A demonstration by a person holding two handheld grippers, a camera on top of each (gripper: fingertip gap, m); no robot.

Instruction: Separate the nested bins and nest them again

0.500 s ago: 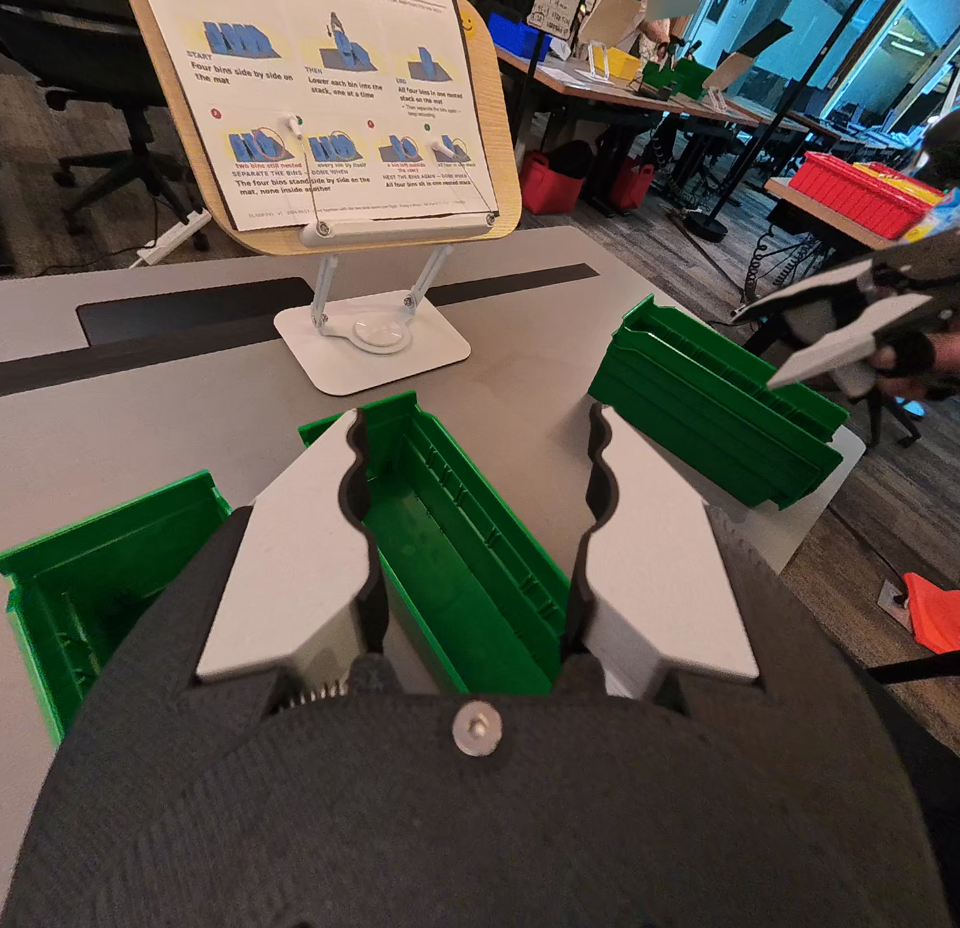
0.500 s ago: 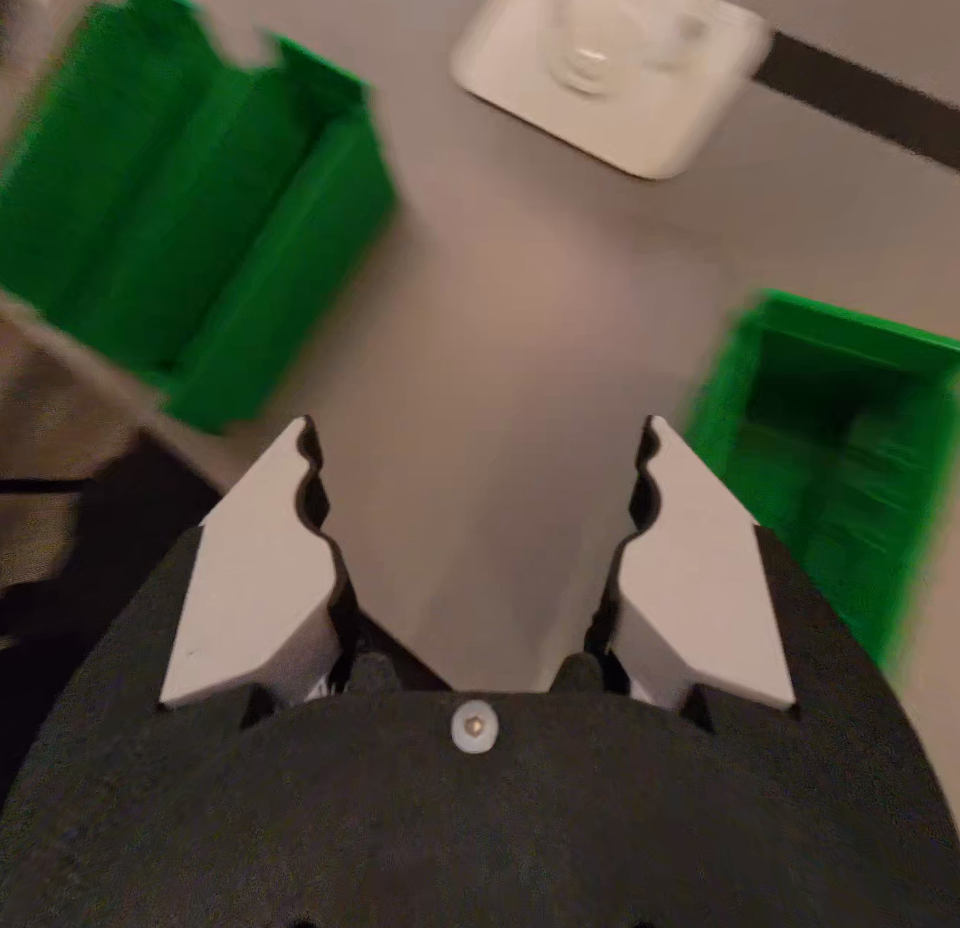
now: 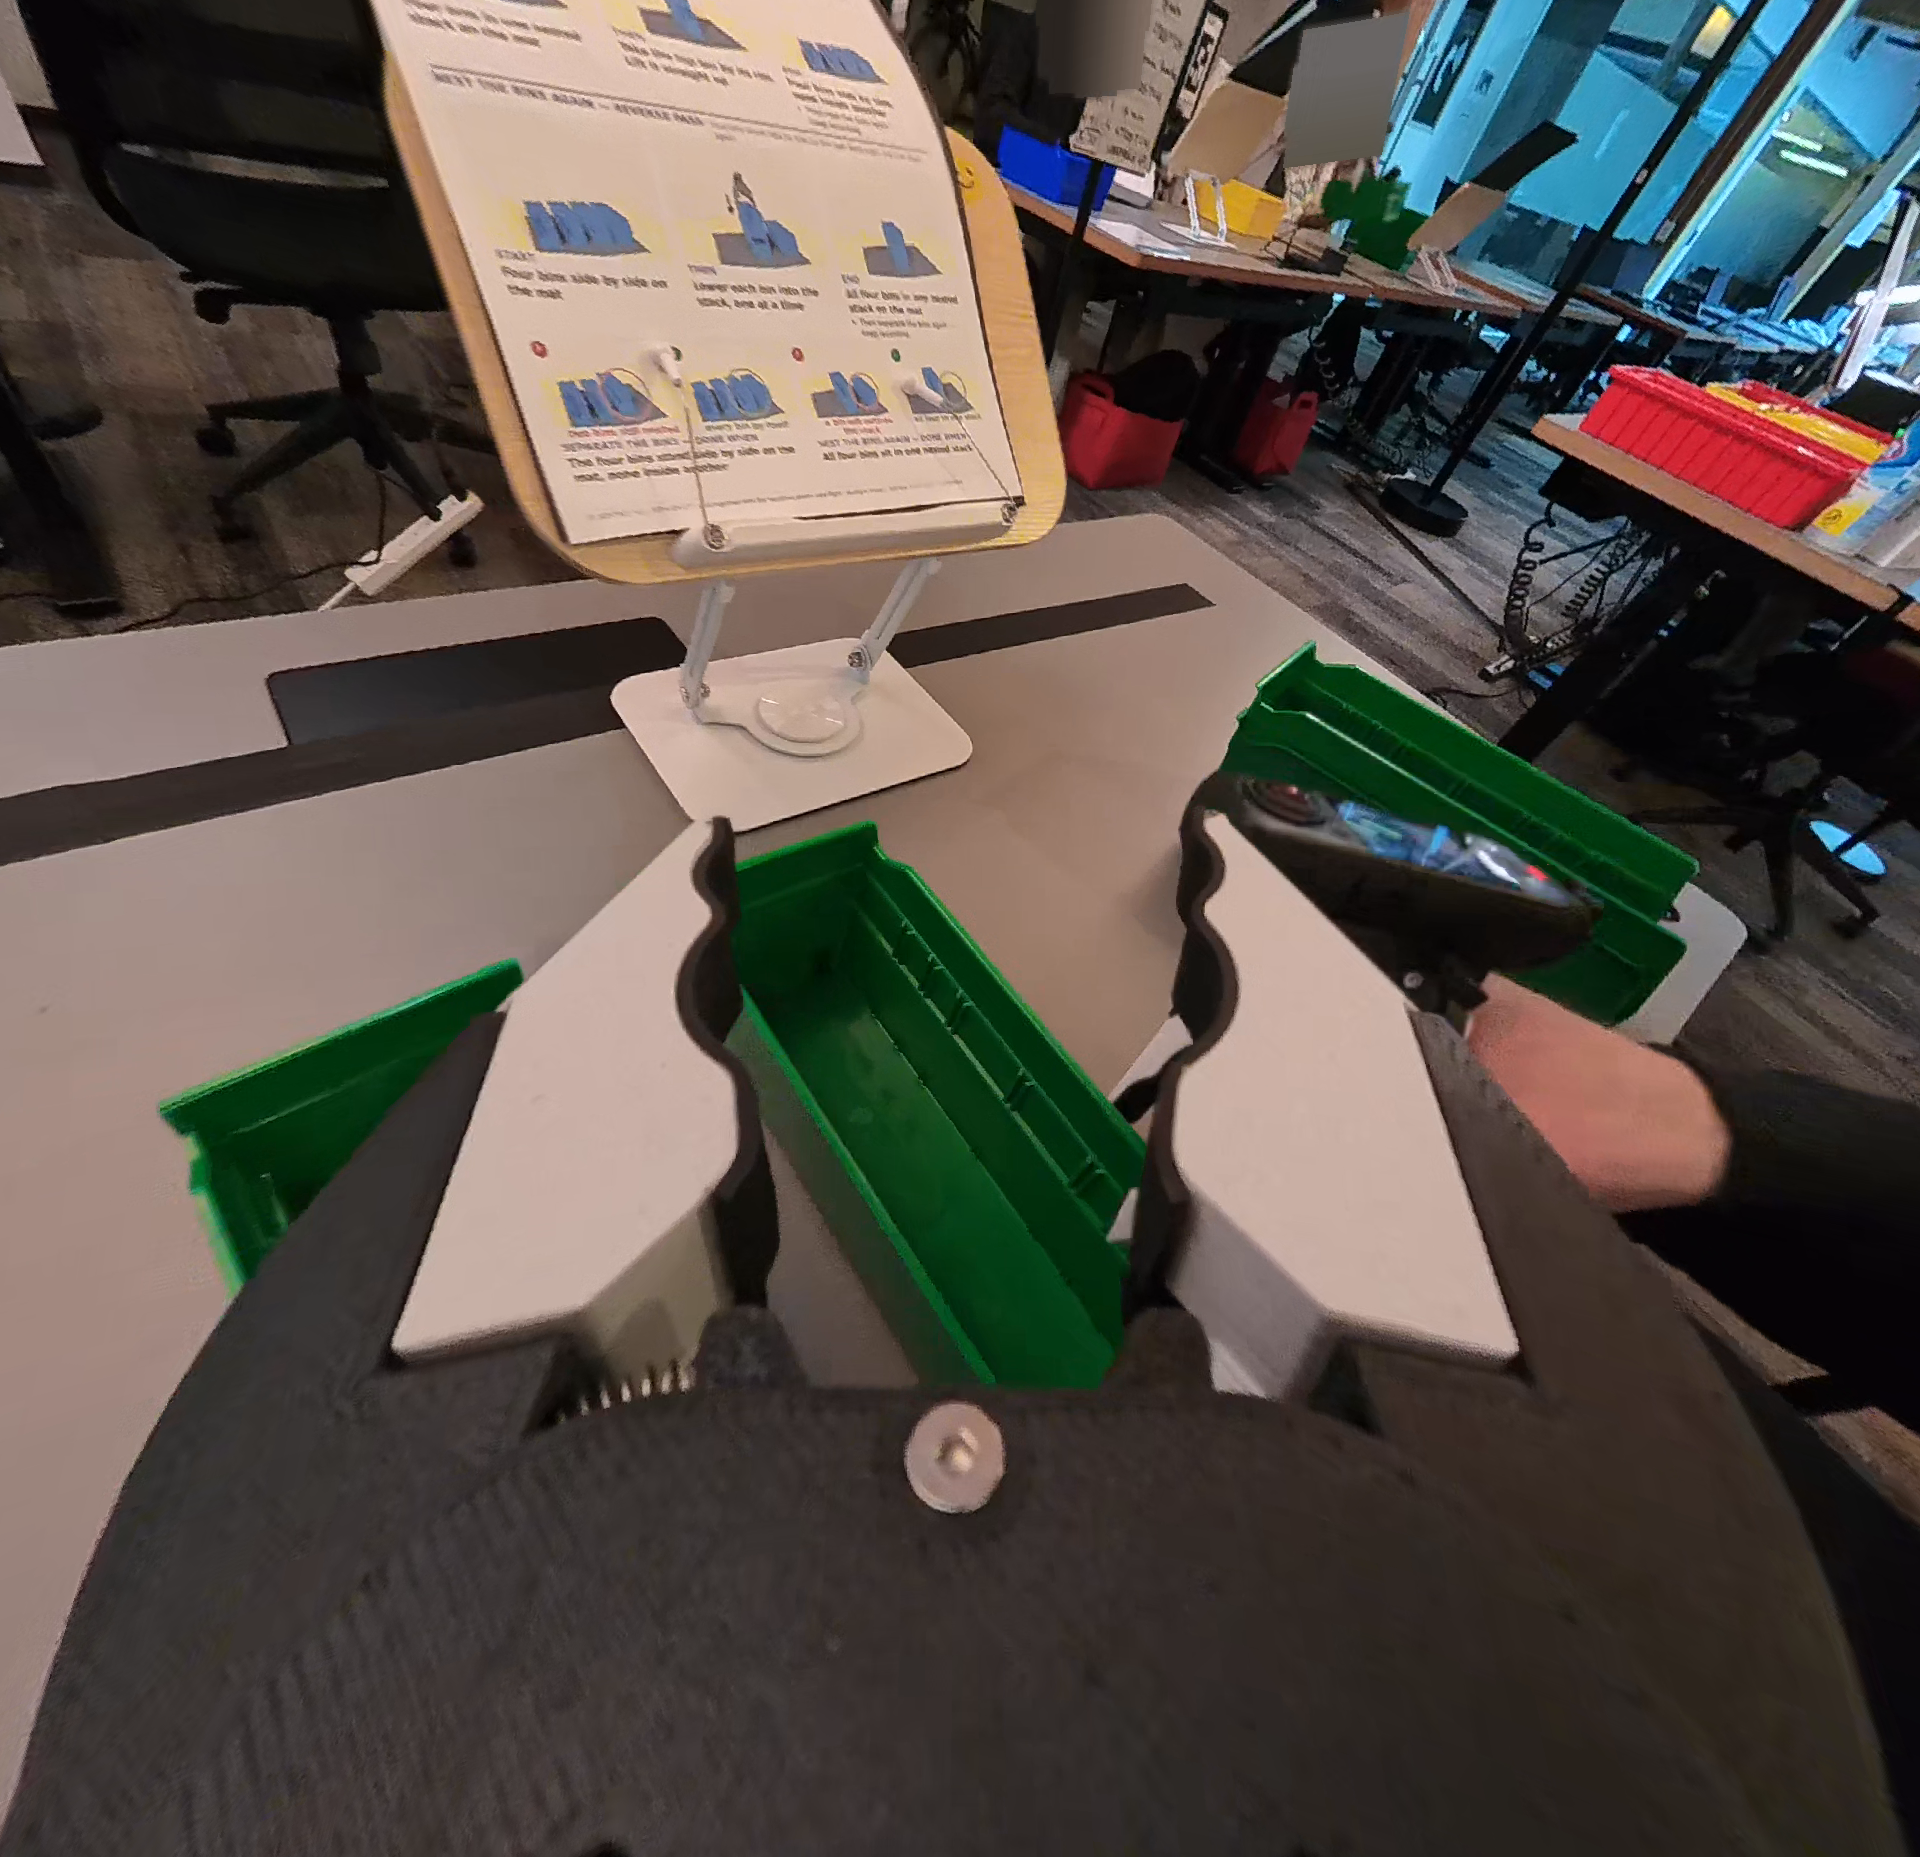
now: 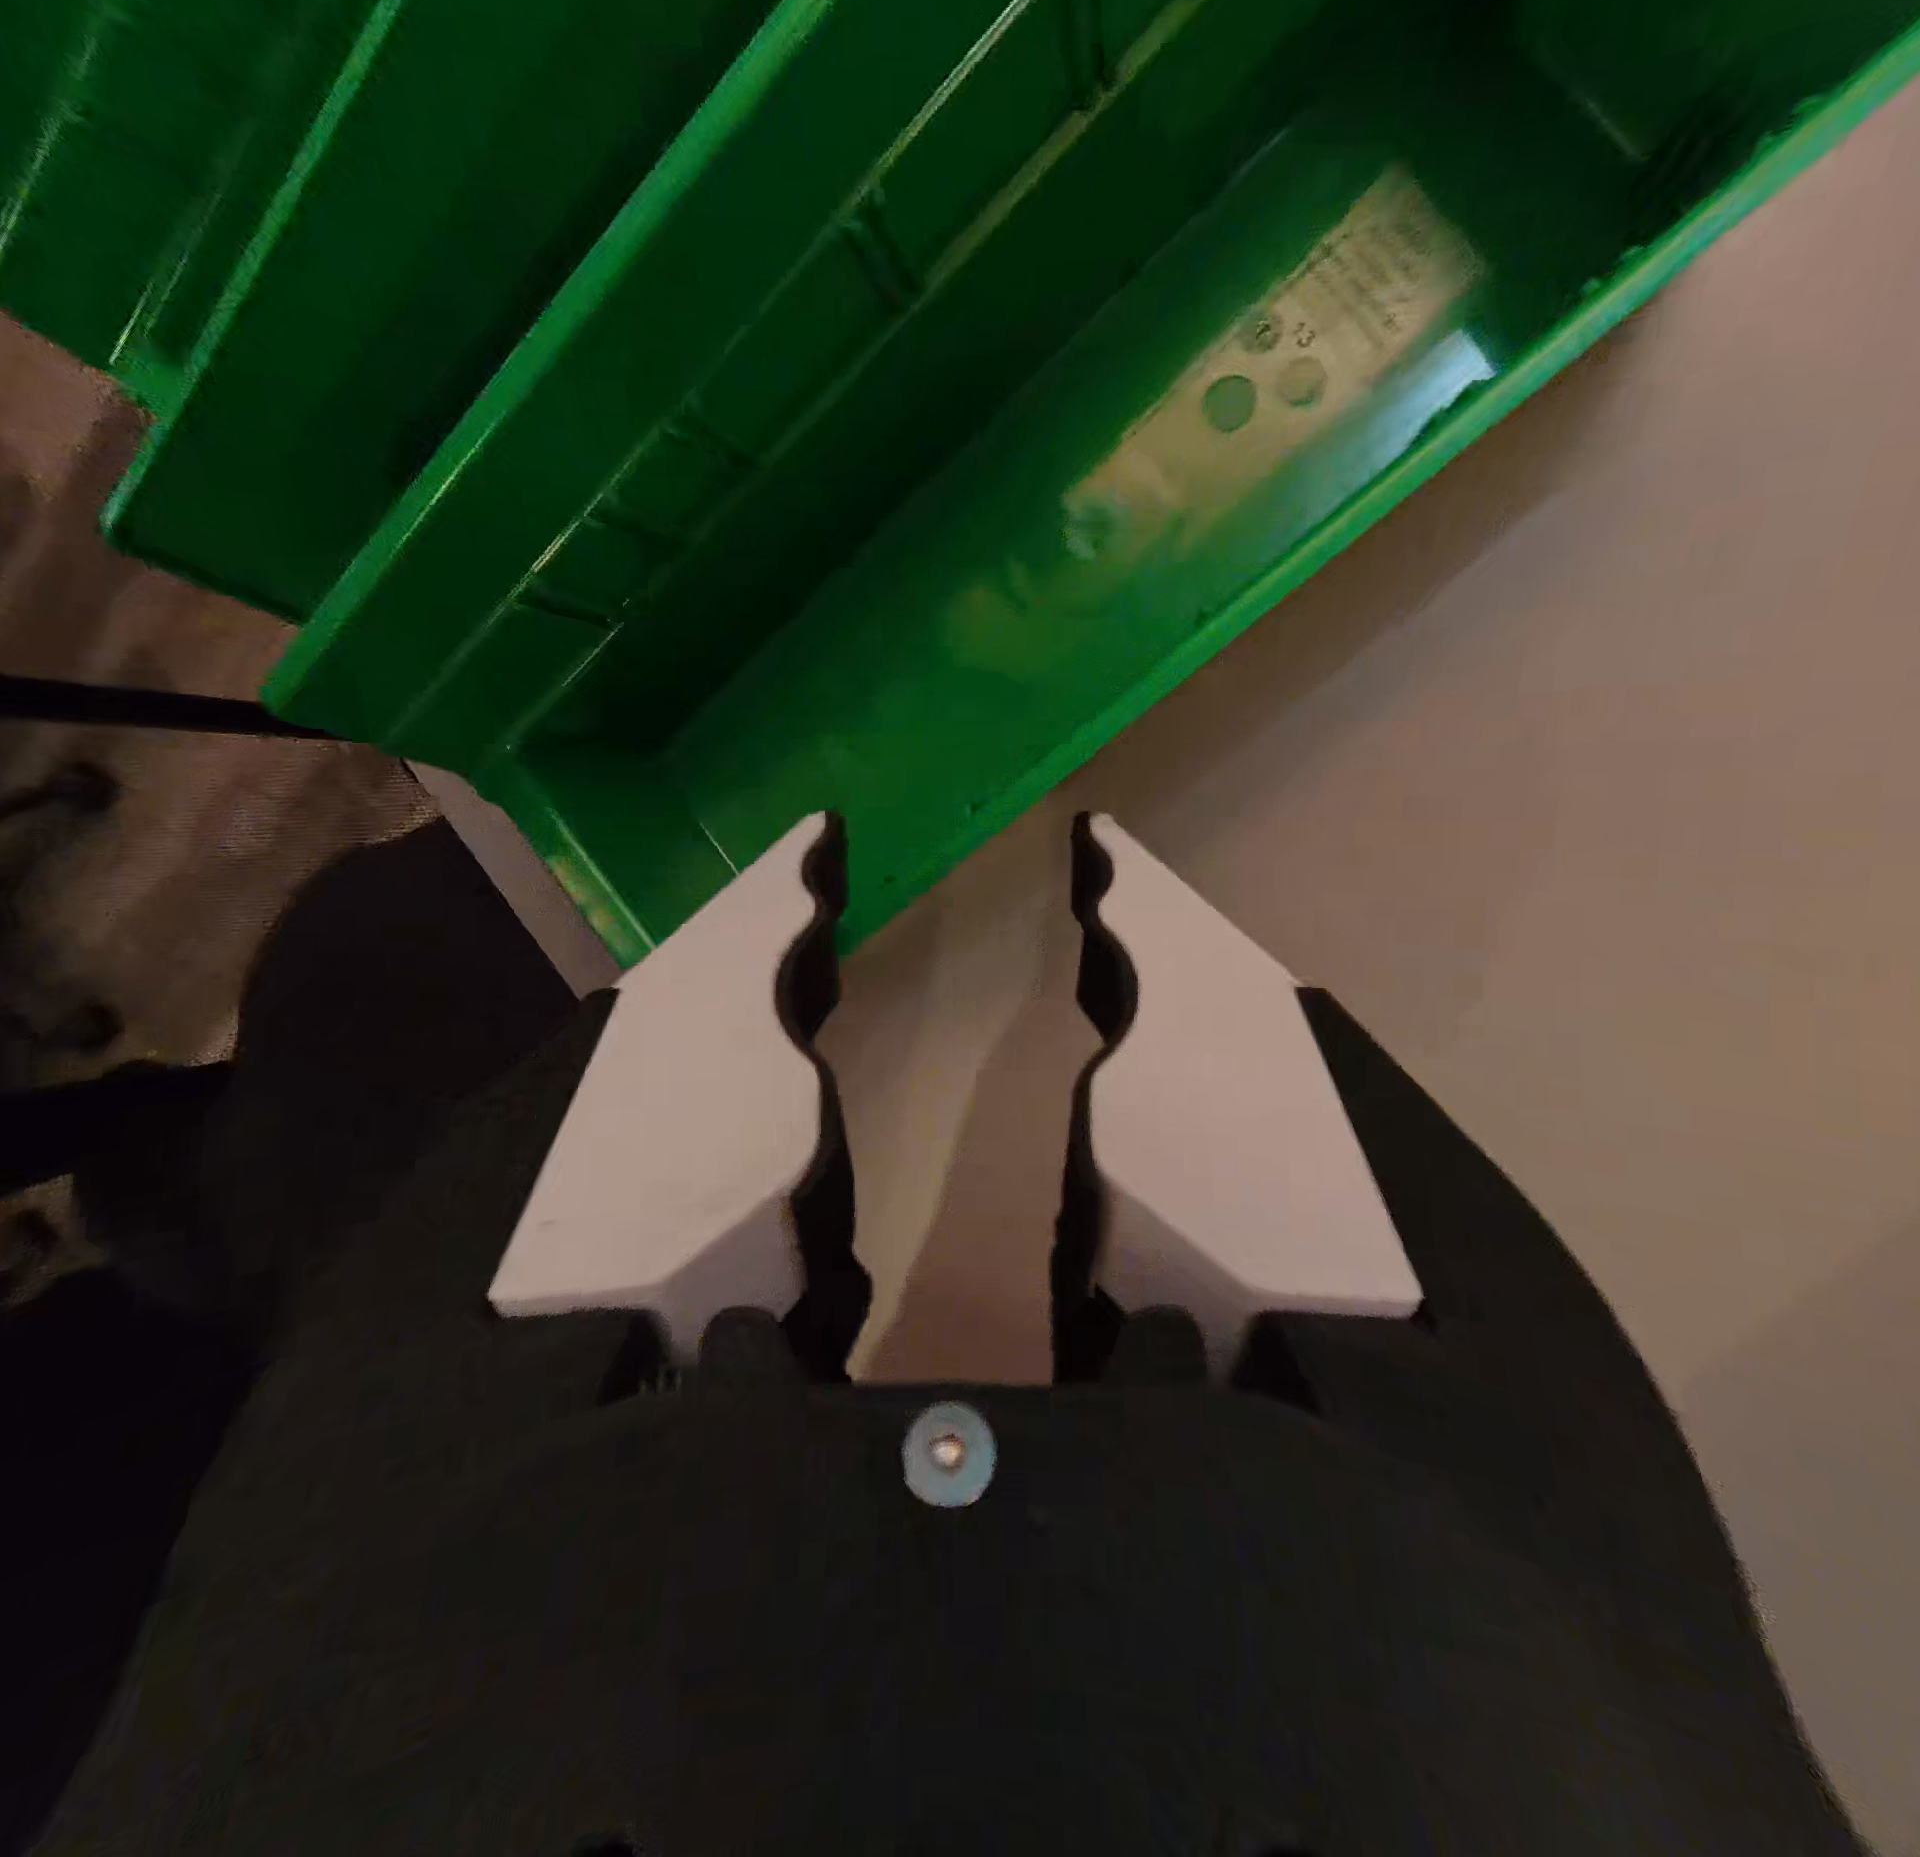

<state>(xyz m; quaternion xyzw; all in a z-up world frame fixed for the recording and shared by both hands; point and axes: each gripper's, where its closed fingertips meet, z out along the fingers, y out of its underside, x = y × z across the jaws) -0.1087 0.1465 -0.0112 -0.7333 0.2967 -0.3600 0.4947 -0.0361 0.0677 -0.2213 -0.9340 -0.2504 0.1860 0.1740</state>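
Right gripper [image 4: 958, 831] part-open, gripping nothing, tips at near wall of green bin [image 4: 1039, 519], 12 o'clock. Left gripper [image 3: 951, 851] wide, empty.

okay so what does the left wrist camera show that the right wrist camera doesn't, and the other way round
Only the left wrist view shows the instruction sheet stand, the nested stack of bins at the table's right edge, a separate bin at far left, the open left gripper and a hand.

Only the right wrist view shows the right gripper, open at a bin's rim, and that bin's floor close up.

Both show green bins on the grey table.
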